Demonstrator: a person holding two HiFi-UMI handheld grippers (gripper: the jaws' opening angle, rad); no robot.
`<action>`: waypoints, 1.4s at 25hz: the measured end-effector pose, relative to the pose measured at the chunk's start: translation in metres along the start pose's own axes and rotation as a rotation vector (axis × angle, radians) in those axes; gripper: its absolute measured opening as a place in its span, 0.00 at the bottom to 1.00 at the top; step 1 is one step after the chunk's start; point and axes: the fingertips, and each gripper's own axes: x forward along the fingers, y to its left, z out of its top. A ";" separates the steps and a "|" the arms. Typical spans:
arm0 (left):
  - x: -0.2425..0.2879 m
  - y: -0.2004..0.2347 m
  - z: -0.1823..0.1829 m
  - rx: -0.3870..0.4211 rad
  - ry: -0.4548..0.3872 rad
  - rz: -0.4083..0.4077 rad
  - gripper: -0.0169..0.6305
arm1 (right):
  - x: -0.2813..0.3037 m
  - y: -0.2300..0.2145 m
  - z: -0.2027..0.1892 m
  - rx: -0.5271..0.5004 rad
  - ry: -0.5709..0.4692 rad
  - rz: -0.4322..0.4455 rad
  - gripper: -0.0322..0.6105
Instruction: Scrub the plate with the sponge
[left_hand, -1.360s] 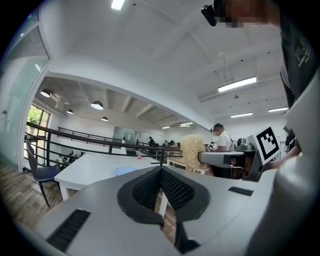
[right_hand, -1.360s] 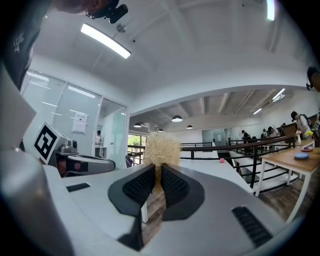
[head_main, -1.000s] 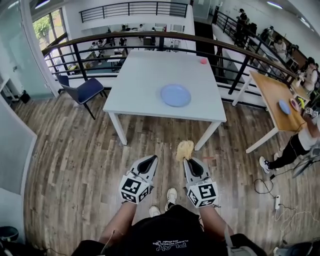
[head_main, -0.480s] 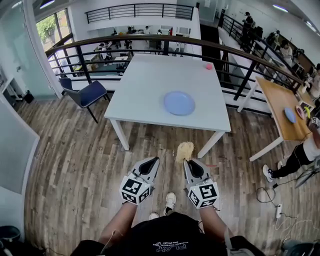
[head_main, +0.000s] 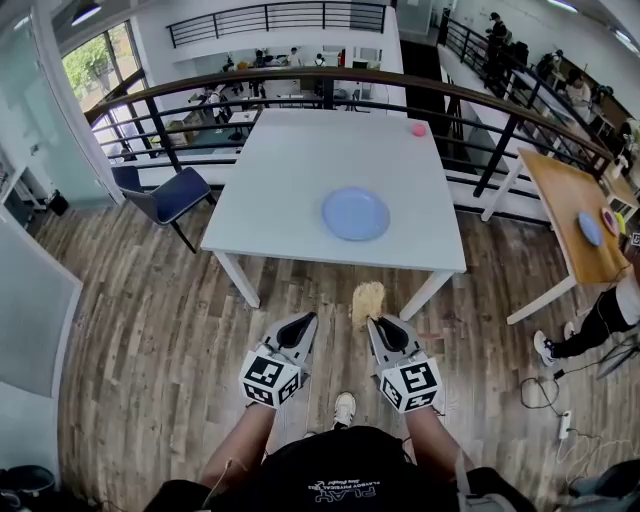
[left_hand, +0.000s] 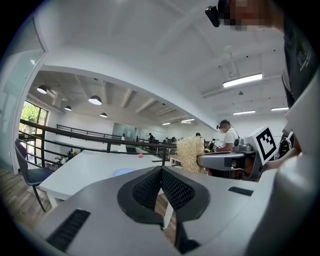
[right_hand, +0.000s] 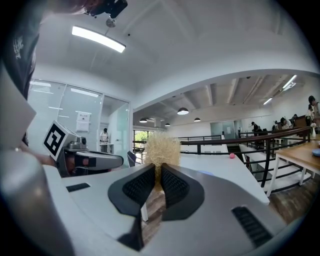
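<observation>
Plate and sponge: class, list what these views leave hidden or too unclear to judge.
Plate: head view, too small to tell clean from dirty; left gripper view, mostly behind the left gripper.
Sponge: right gripper view, base hidden between the right gripper jaws.
Pink thing: head view, too small to identify.

The lower part of the straw-coloured fibrous sponge (right_hand: 161, 147) is hidden between the jaws of the right gripper (right_hand: 158, 172). The small pink thing (head_main: 419, 129) on the white worktop (head_main: 300, 170) is too small to identify.
</observation>
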 end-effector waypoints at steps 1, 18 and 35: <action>0.007 0.002 0.001 0.002 0.002 0.002 0.04 | 0.004 -0.006 0.001 -0.002 0.000 0.003 0.12; 0.075 0.031 -0.001 0.016 0.064 0.081 0.04 | 0.055 -0.074 -0.002 0.023 0.015 0.077 0.12; 0.105 0.087 0.016 -0.009 0.003 0.117 0.04 | 0.100 -0.095 0.011 -0.007 0.018 0.062 0.12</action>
